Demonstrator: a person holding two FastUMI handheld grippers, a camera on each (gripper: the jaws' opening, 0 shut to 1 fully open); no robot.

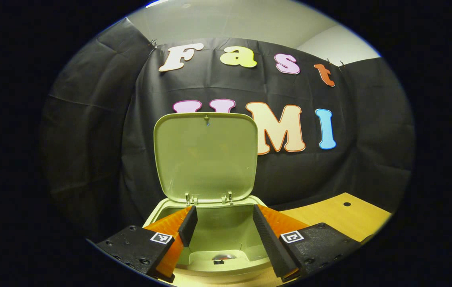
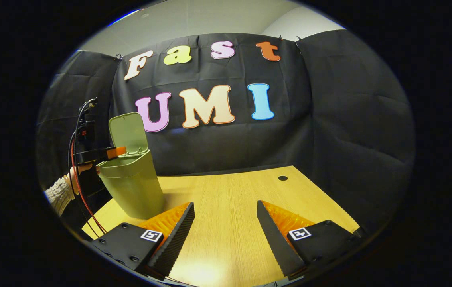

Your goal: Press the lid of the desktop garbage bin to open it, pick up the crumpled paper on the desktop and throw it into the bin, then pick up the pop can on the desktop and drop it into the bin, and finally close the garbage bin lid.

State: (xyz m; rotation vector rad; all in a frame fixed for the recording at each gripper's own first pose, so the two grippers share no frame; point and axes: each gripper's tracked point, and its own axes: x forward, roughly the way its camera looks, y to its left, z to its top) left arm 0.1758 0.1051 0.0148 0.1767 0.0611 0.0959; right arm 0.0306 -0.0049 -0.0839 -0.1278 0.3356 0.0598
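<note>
The pale green bin (image 1: 158,210) stands right below my left gripper (image 1: 224,208), its lid (image 1: 206,155) swung up and upright at the back. That gripper is open above the bin's mouth with nothing between its fingers. Deep in the bin lies a small shiny round shape (image 1: 222,257); I cannot tell what it is. In the right gripper view the bin (image 2: 134,187) stands at the table's left with its lid (image 2: 128,133) up and the left gripper (image 2: 118,151) over its rim. My right gripper (image 2: 225,204) is open above the bare table top.
The light wooden table (image 2: 229,187) spreads ahead of the right gripper, with a small dark hole (image 2: 283,178) near its far right corner. A hand (image 2: 75,171) in a knit sleeve (image 2: 59,194) holds the left gripper; cables hang beside it. Black cloth walls close the booth.
</note>
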